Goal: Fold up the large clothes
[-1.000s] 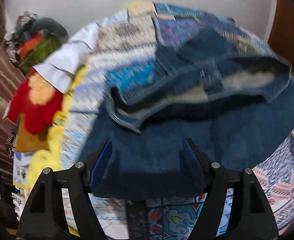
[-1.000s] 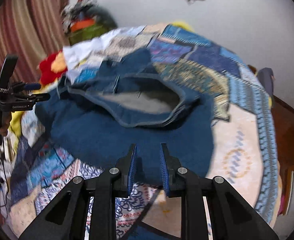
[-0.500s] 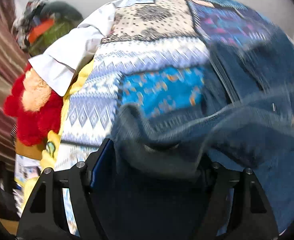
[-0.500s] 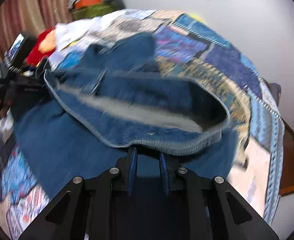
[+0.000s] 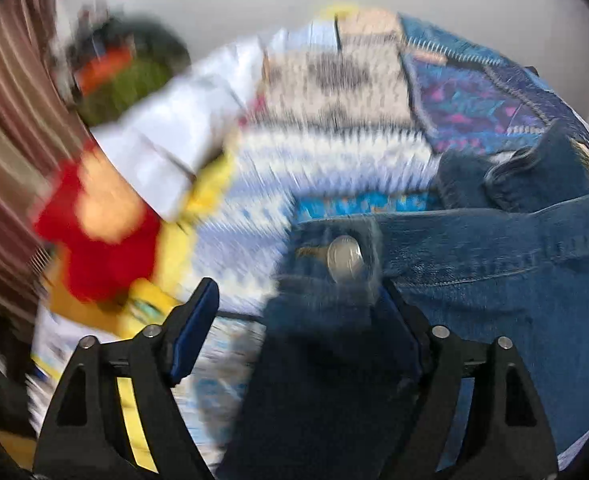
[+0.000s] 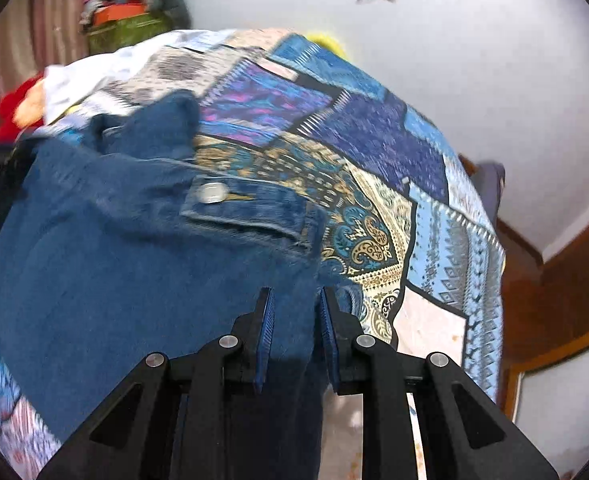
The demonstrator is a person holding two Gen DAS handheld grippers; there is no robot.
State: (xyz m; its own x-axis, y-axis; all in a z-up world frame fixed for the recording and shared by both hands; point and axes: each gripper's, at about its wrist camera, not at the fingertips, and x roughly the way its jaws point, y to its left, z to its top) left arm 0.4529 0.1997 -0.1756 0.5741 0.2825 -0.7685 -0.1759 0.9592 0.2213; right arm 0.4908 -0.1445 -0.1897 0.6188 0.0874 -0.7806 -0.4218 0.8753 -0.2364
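A large blue denim jacket (image 5: 494, 280) lies on a patchwork bedspread (image 5: 334, 92); it also shows in the right wrist view (image 6: 106, 248). My left gripper (image 5: 294, 316) has its fingers spread wide, and a fold of the jacket with a metal button (image 5: 344, 258) lies between them against the right finger. My right gripper (image 6: 294, 316) has its fingers close together with the jacket's edge pinched between them. A cuff with a metal button (image 6: 212, 193) lies folded over on top.
A red and yellow plush toy (image 5: 98, 232) and a white cloth (image 5: 174, 136) lie on the left of the bed. A pile of clothes (image 6: 130, 12) sits at the far left corner. A wooden frame (image 6: 554, 280) runs on the right.
Both grippers have carried the jacket's near edge up and over towards the far side, so the open lining is now covered. The view has swung; the left view is motion-blurred.
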